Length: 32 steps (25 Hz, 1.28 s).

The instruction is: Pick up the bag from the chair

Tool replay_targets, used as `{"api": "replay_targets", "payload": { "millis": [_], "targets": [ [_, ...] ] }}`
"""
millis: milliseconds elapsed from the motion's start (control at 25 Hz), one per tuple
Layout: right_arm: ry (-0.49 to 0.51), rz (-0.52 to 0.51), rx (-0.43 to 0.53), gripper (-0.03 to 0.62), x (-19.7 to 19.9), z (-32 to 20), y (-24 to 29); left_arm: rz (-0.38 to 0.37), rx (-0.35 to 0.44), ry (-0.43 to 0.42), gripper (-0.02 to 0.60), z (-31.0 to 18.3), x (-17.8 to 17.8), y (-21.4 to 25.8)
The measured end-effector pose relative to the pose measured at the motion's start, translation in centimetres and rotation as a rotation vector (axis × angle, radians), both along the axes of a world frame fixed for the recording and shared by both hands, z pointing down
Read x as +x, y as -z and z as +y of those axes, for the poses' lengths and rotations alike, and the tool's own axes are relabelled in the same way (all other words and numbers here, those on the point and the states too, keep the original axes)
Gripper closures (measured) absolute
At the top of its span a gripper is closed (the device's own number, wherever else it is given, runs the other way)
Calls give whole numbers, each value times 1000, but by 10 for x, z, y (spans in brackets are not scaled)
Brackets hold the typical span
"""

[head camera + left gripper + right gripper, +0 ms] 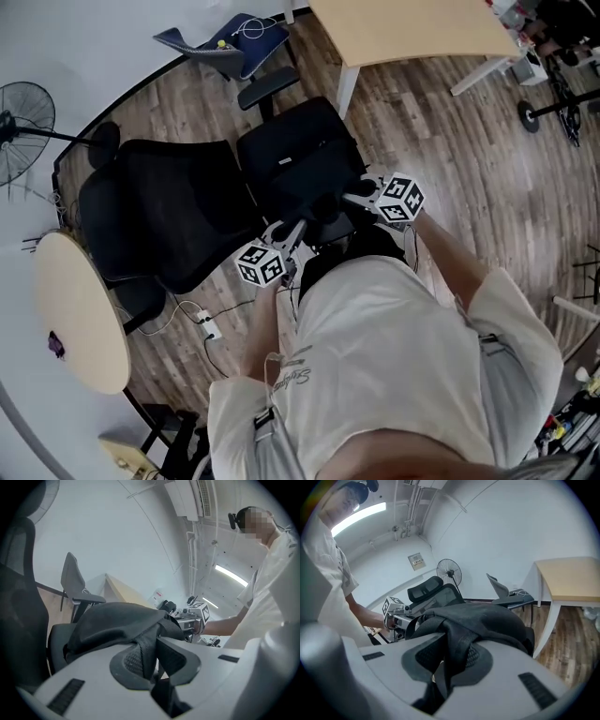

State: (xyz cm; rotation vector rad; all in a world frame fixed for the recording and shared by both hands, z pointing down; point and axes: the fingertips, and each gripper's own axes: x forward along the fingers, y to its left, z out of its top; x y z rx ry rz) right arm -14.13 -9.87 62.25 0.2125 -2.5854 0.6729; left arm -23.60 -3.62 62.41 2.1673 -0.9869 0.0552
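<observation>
A black bag (300, 159) sits over the seat of a black office chair (178, 211), in front of the person. My left gripper (292, 234) holds the bag's near edge from the left, and my right gripper (354, 195) from the right. In the left gripper view the jaws of the left gripper (149, 660) are shut on a black webbing strap (146, 644) that runs up to the bag (117, 620). The right gripper (452, 660) is likewise shut on a strap (457, 639) of the bag (487, 616). Whether the bag rests on the seat is hidden.
A wooden desk (412, 28) stands beyond the chair, with a blue-grey chair (230, 42) to its left. A floor fan (23, 117) and a round table (80, 309) stand at the left. A power strip (208, 326) with cables lies on the floor under the chair.
</observation>
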Motion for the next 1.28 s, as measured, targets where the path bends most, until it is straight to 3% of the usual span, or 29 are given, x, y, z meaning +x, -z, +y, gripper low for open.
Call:
{"api": "replay_targets", "payload": {
  "millis": [280, 520, 840, 1040, 1280],
  "targets": [
    [-63, -35, 27, 563, -19, -50, 34, -24, 74, 40, 535, -57, -23, 37],
    [-70, -108, 75, 563, -3, -76, 73, -43, 166, 56, 535, -81, -5, 91],
    [61, -149, 241, 563, 0, -76, 135, -42, 259, 125, 535, -86, -2, 140],
    [69, -170, 376, 565, 1, -87, 179, -46, 344, 136, 534, -90, 5, 180],
    [52, -226, 469, 566, -4, -103, 225, -121, 452, 137, 534, -106, -1, 226]
  ]
}}
